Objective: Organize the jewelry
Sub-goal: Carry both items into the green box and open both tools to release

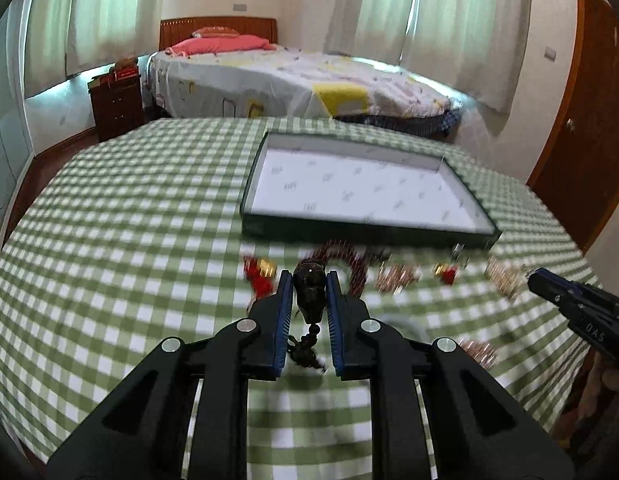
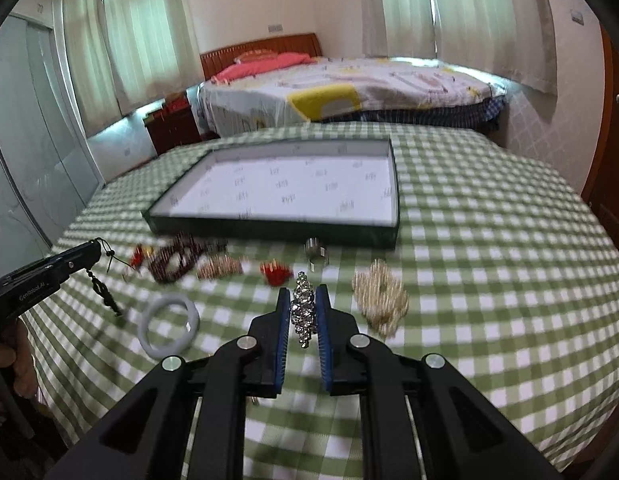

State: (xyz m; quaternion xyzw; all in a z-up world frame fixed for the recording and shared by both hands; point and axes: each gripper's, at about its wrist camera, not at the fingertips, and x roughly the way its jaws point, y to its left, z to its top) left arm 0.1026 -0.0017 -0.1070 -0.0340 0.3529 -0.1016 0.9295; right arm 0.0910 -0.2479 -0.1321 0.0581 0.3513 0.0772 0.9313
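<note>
1. Left wrist view: the left gripper (image 1: 308,280) is clamped on a dark carved bead pendant with a black beaded cord (image 1: 309,292), and the cord hangs down between the two blue pads.
2. Behind it on the green and white checked tablecloth (image 1: 129,220) lie blurred pieces: a dark red bead bracelet (image 1: 355,264), a red and gold ornament (image 1: 261,270) and a gold-coloured chain piece (image 1: 397,276).
3. Further back stands a shallow dark green tray with a white printed lining (image 1: 269,152); the print is too blurred to read.
4. At the right edge is the right gripper (image 1: 535,278), with the letters "DAS" on its body.
5. The room has a bed with a patterned cover (image 1: 309,80) and pale curtains (image 1: 449,12).
6. Right wrist view: the right gripper (image 2: 303,300) is clamped on a silver rhinestone piece (image 2: 303,312).
7. Near it lie a white ring-shaped bangle (image 2: 147,320), a cream pearl cluster (image 2: 379,296) and a small silver ring (image 2: 315,250); the last is just in front of the tray.
8. The left gripper at the left edge carries the word "GenRobot.AI".
</note>
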